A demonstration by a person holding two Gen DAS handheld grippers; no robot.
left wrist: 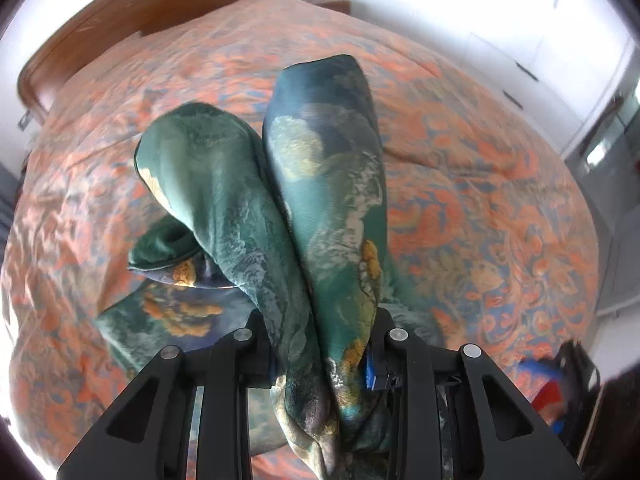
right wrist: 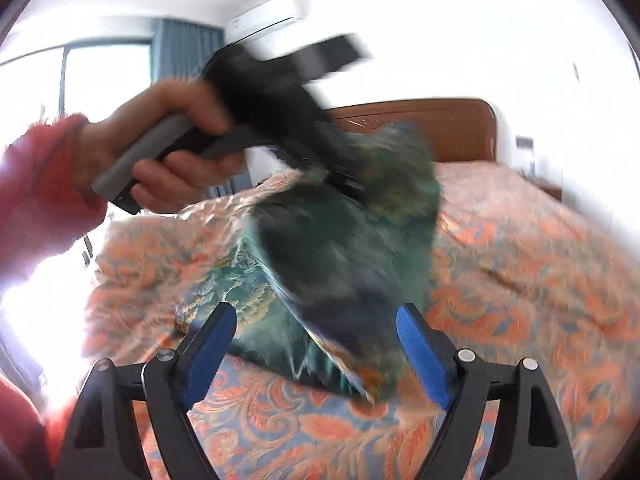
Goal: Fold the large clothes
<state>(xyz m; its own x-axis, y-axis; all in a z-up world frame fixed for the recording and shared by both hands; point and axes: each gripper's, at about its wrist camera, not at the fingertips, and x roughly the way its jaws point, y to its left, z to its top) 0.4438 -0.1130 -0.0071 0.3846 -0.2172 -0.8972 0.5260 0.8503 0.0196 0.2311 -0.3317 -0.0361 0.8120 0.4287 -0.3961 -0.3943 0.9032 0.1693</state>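
Green patterned garment [left wrist: 320, 184], silky, bunched into two long hanging lobes; gathered top clamped between the fingers of the left gripper [left wrist: 324, 364], which sit closed tight on the cloth, only a sliver of blue pad showing at the right finger. Lifted off the bed, with a lower part trailing down onto the bedspread [left wrist: 480, 200] at left, a loose flap and a spread patch lying there. Seen from the right wrist view as a dark green mass [right wrist: 340, 248], blurred, hanging from the left gripper in the person's left hand [right wrist: 172, 148], its lower corner resting on or just above the orange-and-blue cover; hard to say which through the blur. Right gripper [right wrist: 316, 356] spread wide, blue pads [right wrist: 424, 356] well apart, nothing between them, garment's lower edge just ahead of the gap. Red sleeve [right wrist: 44, 184] at the wrist. Beyond: wooden headboard [left wrist: 120, 12], white wardrobe doors [left wrist: 532, 40], a wall air conditioner [right wrist: 264, 16] and curtained window. Judged by this: folding barely begun, if at all. No flat layer, no crease, no stacked halves anywhere; cloth still crumpled and airborne. Left to do, probably: catch a second corner or edge with the free gripper, spread the piece flat on the cover, then make every fold.
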